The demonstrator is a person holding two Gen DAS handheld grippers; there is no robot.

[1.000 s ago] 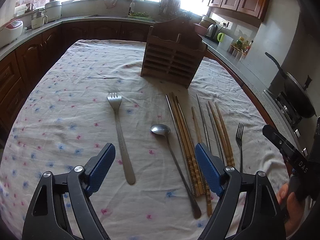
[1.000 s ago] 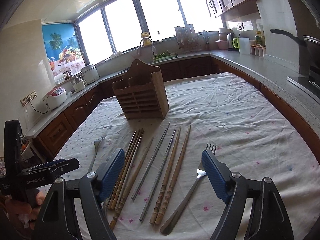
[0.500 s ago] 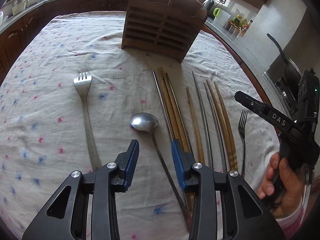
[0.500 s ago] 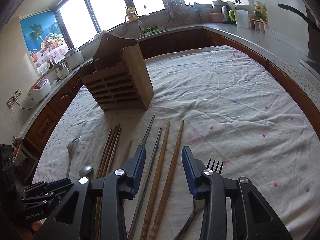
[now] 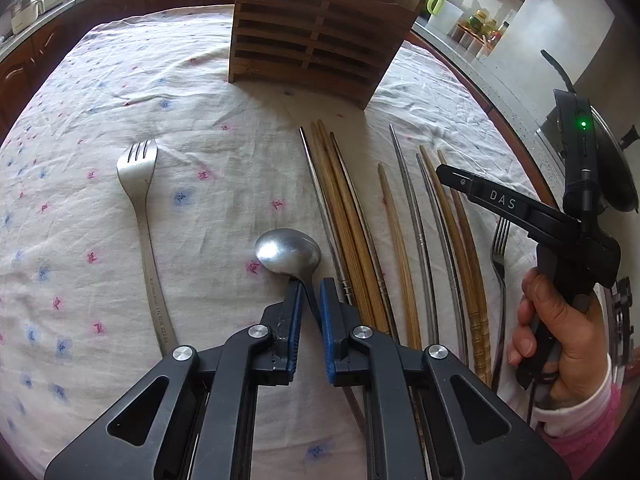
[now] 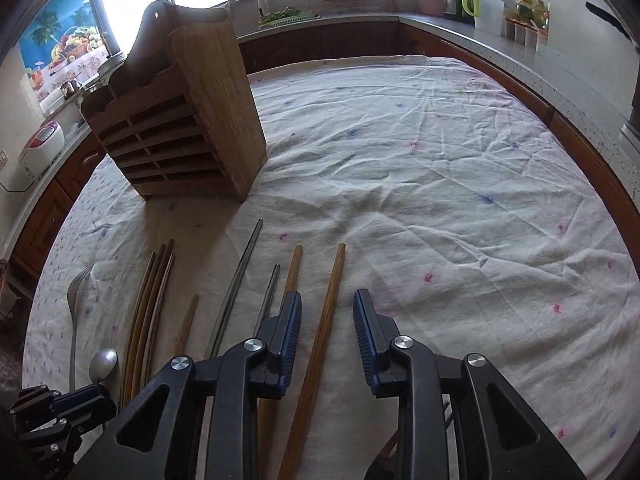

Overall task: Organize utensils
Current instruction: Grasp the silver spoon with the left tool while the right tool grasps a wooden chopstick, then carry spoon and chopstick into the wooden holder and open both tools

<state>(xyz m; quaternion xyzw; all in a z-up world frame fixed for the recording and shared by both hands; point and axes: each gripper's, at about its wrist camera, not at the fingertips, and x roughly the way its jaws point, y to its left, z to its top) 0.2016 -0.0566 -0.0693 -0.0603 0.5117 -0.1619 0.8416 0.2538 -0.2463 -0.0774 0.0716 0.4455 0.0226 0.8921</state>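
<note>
Left claw (image 5: 310,286) was nearly closed across the neck of the spoon (image 5: 289,253), pads on either side of the stem just behind the bowl; whether they actually pinched it could not be told. Bowl lay just ahead of the fingertips, handle running back under the claw.

Right claw (image 6: 327,310) was partly open and empty, straddling one wooden chopstick (image 6: 324,320) that lay between its fingers without touching them.

Judgement on the step: close squarely on the spoon's stem, not the bowl's rounded shoulder, or it may squirt out forward. Lift level first; the long handle will likely tip it. The metal chopstick (image 5: 324,208) lay just right of the left claw, so keep the right finger clear of it. The wooden holder (image 5: 316,36) stood well ahead.

Spoon: dull grey metal, oval bowl facing up, soft highlight on its left rim, thin stem.
</note>
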